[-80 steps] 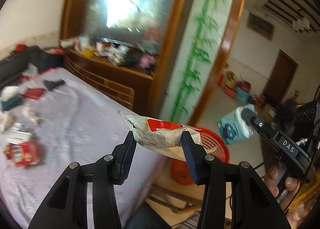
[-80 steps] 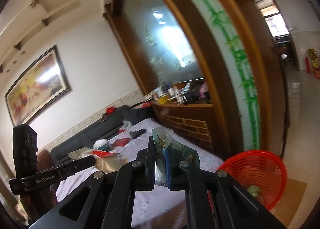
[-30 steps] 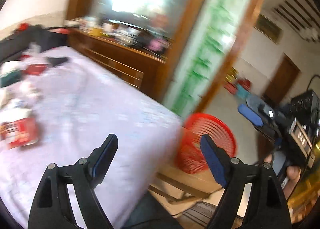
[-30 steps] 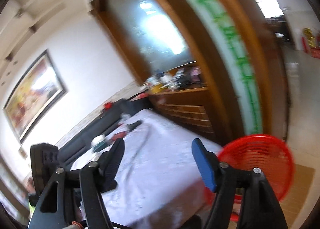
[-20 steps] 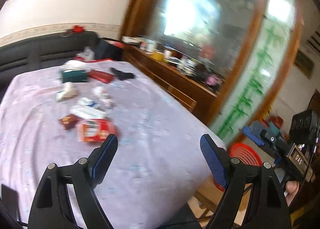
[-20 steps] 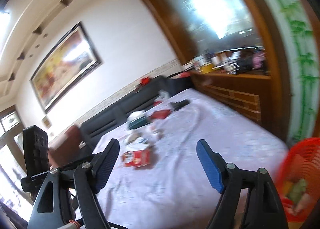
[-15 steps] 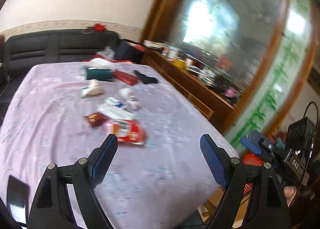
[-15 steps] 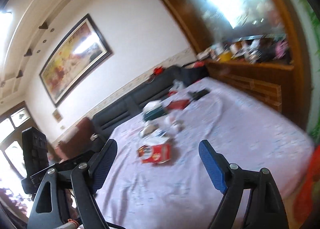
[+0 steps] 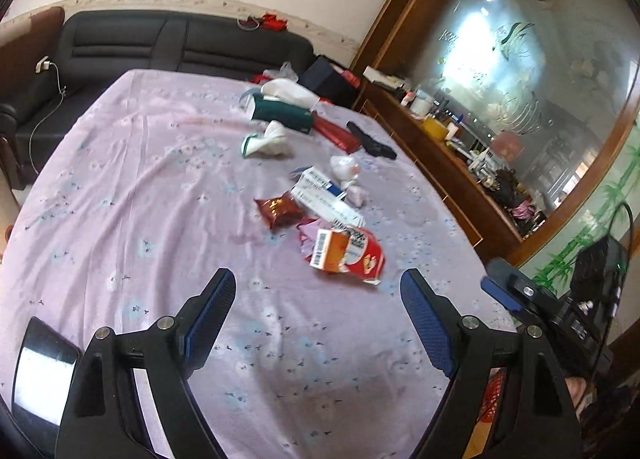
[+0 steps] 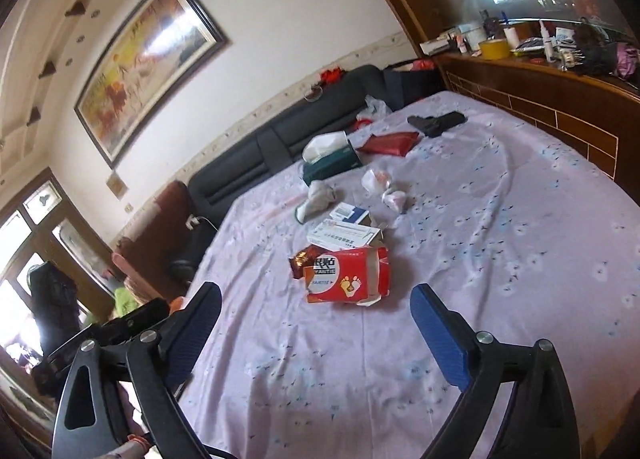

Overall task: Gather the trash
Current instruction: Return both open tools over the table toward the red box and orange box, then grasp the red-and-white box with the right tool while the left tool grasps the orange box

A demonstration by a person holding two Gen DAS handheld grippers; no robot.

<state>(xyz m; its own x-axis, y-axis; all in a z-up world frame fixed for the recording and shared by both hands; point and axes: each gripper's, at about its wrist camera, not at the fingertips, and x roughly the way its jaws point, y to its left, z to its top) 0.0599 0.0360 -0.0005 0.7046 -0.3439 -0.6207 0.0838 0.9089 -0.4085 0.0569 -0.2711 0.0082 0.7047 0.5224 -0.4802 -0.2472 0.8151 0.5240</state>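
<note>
The left gripper (image 9: 316,291) is held above the near part of a table covered in a pale purple flowered cloth (image 9: 140,187), its two blue-padded fingers spread wide apart with nothing between them. The right gripper (image 10: 316,303) hangs over the same table, its fingers just as wide apart and also empty. Just ahead of both grippers, roughly centered between their fingers, lies a torn red and white carton (image 9: 346,251), flat on the cloth; in the right wrist view the same carton (image 10: 348,275) shows white footprint marks on its red face. Touching its far side is a small dark red foil wrapper (image 9: 280,211), and just beyond that a flattened white and blue box (image 9: 324,199). Farther out sit crumpled white wrappers (image 9: 345,169), a crushed white paper cup (image 9: 264,143), then a dark green tissue box (image 9: 282,115) with white tissue sticking up, a red packet (image 9: 336,133) to its right, and a black object (image 9: 372,145) farthest right. Beyond the table stands a dark sofa (image 9: 120,43) against the wall. To the left gripper's lower right, a sliver of a red basket (image 9: 494,397) shows below the table edge.
</note>
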